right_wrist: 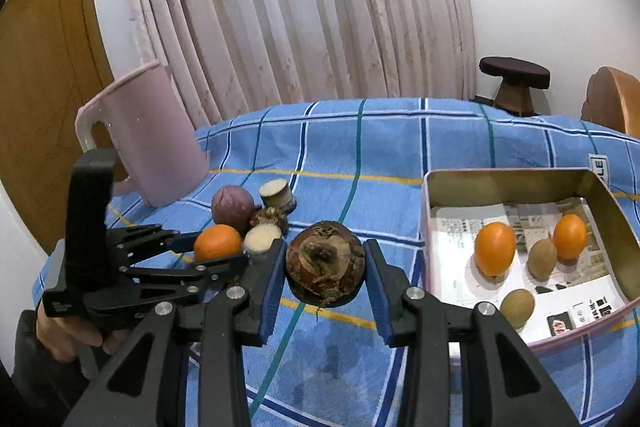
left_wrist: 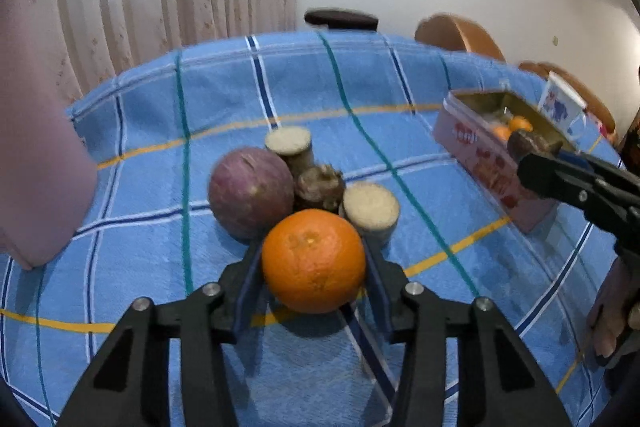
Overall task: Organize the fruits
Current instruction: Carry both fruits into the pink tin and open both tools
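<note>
My left gripper (left_wrist: 314,263) is shut on an orange (left_wrist: 314,261) low over the blue checked cloth; it also shows in the right wrist view (right_wrist: 218,242). Just behind it lie a purple round fruit (left_wrist: 250,193), a brown knobbly root (left_wrist: 320,187) and two cut stem pieces (left_wrist: 372,209). My right gripper (right_wrist: 325,267) is shut on a brown taro-like root (right_wrist: 325,263), held above the cloth left of the metal tin (right_wrist: 508,179). The tin holds two oranges (right_wrist: 495,253) and three kiwis (right_wrist: 542,259) on newspaper.
A pink pitcher (right_wrist: 156,139) stands at the table's left edge. A printed mug (left_wrist: 560,103) stands behind the tin (left_wrist: 476,143). A dark stool (right_wrist: 514,75) and wooden chairs (left_wrist: 460,33) stand beyond the far edge.
</note>
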